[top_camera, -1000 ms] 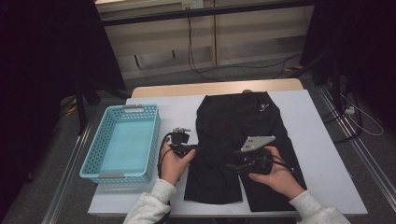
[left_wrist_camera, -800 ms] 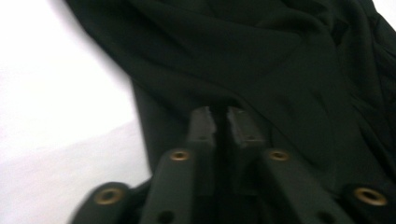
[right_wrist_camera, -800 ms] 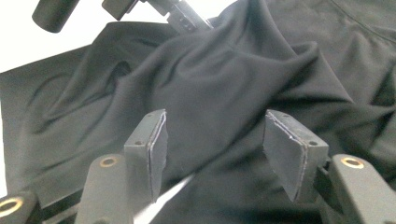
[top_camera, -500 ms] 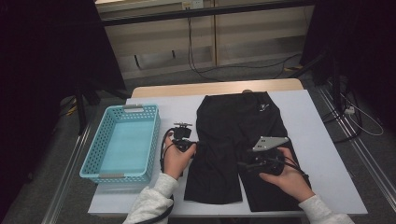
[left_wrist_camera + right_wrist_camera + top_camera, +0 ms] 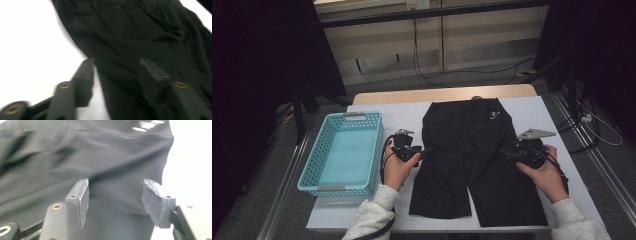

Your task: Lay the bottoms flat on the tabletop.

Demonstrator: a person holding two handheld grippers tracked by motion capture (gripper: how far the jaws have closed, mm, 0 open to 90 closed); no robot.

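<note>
White table (image 5: pixel 557 125): black shorts (image 5: pixel 472 150) flat, lengthwise, waistband far, legs toward the person.

Matt black cloth on a smooth white counter, beside a plastic basket

The shorts (image 5: pixel 477 160) are a soft, matt black fabric, creased in shallow folds, with a small white print near the waistband. The counter (image 5: pixel 407 117) looks smooth and white with a pale wood edge at the far side. The basket (image 5: pixel 343 152) is light blue lattice plastic with a slight sheen. The left claw (image 5: pixel 116 72) and right claw (image 5: pixel 115 200) have dull black pads, roughly cut at the edges, with brass-coloured rivets.
</note>
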